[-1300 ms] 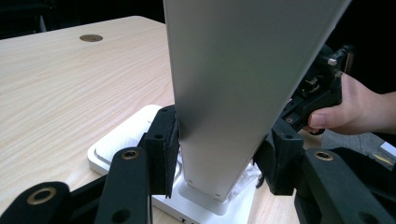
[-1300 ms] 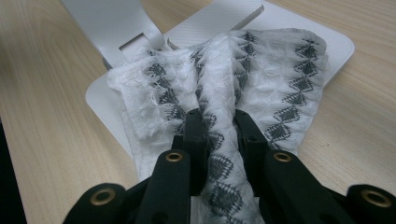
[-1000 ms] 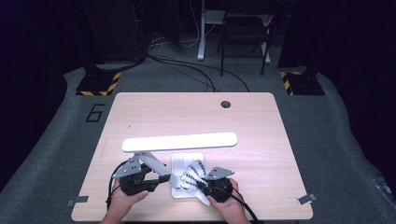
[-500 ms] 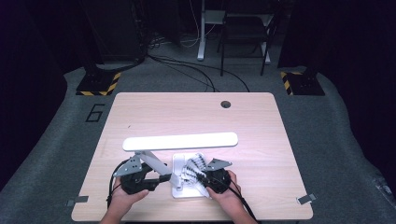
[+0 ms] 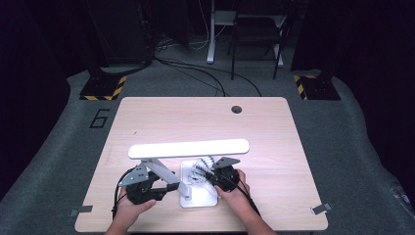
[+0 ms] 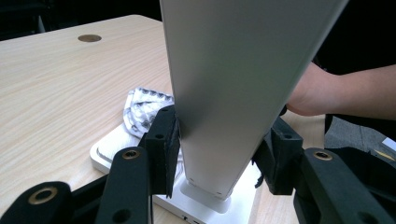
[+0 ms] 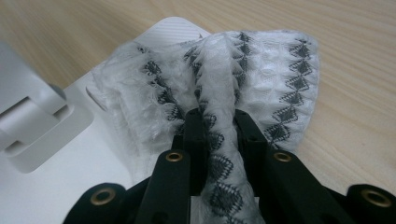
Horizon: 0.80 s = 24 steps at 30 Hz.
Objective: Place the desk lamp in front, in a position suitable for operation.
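A white crinkled cloth with rows of dark diamond marks [image 7: 261, 79] lies bunched on the flat white square base [image 5: 201, 196] of a white desk lamp, near the middle of the counter's near edge. The right claw [image 7: 218, 122] is pinched tight on a raised fold of the cloth, its two black jaws pressing the fabric from both sides. Part of the cloth spills off the base onto the light wood counter [image 5: 274, 132]. Just beside it, the lamp's slanted silver-white arm [image 6: 233, 93] rises from the base, and the left claw [image 6: 219, 140] clasps that arm, one jaw against each side. Above them the lamp's long white light bar [image 5: 189, 148] runs parallel to the near edge.
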### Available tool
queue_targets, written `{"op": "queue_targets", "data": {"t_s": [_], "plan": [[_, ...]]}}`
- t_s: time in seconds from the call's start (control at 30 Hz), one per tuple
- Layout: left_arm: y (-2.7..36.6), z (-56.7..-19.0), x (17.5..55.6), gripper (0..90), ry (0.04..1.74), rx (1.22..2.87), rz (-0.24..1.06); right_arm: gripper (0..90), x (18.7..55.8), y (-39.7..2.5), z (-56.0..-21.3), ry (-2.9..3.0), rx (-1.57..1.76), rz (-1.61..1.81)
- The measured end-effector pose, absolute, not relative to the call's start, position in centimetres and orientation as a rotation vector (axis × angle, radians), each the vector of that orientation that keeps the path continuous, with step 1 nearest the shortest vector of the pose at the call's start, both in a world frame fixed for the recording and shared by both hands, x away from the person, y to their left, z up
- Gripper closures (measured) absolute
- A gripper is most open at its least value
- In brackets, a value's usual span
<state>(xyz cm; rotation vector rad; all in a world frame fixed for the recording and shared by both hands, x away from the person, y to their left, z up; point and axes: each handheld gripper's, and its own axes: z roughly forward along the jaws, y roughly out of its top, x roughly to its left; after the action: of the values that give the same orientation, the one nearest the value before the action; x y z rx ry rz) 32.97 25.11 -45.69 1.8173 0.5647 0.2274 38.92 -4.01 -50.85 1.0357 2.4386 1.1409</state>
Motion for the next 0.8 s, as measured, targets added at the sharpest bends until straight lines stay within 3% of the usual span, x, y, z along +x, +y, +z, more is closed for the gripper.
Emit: {"op": "queue_targets", "data": {"t_s": [0.8], "plan": [[24.9, -45.6, 32.6, 53.8, 0.55, 1.83, 0.235, 76.4, 41.2, -3.1, -50.7, 2.41, 1.091, 1.125]]}}
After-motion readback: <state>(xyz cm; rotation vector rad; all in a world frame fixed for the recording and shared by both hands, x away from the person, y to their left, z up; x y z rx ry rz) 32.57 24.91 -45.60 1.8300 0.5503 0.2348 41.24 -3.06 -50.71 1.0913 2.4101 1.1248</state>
